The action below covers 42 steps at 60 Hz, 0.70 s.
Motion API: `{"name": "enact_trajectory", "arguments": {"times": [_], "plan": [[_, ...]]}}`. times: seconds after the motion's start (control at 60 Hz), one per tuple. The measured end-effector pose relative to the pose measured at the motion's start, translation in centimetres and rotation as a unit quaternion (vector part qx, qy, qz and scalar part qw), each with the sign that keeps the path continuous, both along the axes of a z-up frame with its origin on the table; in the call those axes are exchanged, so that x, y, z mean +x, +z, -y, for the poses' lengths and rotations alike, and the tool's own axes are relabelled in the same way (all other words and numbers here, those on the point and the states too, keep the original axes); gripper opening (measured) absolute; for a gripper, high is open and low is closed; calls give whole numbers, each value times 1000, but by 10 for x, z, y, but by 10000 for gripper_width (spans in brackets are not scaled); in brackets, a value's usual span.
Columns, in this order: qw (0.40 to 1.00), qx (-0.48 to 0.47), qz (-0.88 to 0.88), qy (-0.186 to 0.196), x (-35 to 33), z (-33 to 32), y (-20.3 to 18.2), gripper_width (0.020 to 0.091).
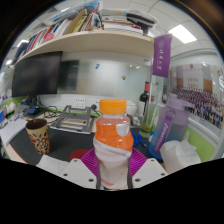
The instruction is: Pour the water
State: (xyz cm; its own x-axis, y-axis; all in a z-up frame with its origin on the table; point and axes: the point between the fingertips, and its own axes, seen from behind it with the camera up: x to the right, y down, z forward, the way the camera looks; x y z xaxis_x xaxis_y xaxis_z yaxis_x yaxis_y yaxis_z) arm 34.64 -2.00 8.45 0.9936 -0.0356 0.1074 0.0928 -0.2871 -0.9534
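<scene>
An orange bottle (113,140) with an orange cap and a white lower part stands upright between my fingers, lifted above the desk. My gripper (112,163) is shut on the bottle, and the magenta pads (87,160) press against both its sides. A brown patterned paper cup (39,135) stands on the desk to the left, beyond the fingers and apart from the bottle.
A white desk (20,128) carries a metal tray (71,122) behind the cup and a dark monitor (38,74) at the back left. A purple bottle (172,122) and a white container (182,155) stand to the right. A bookshelf (95,40) hangs overhead.
</scene>
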Motion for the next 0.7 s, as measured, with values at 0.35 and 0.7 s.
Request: {"name": "enact_trajectory", "arguments": {"times": [0.35, 0.7], "plan": [[907, -41, 396, 136, -88, -34, 63, 355], [688, -83, 697, 184, -117, -64, 73, 356]]}}
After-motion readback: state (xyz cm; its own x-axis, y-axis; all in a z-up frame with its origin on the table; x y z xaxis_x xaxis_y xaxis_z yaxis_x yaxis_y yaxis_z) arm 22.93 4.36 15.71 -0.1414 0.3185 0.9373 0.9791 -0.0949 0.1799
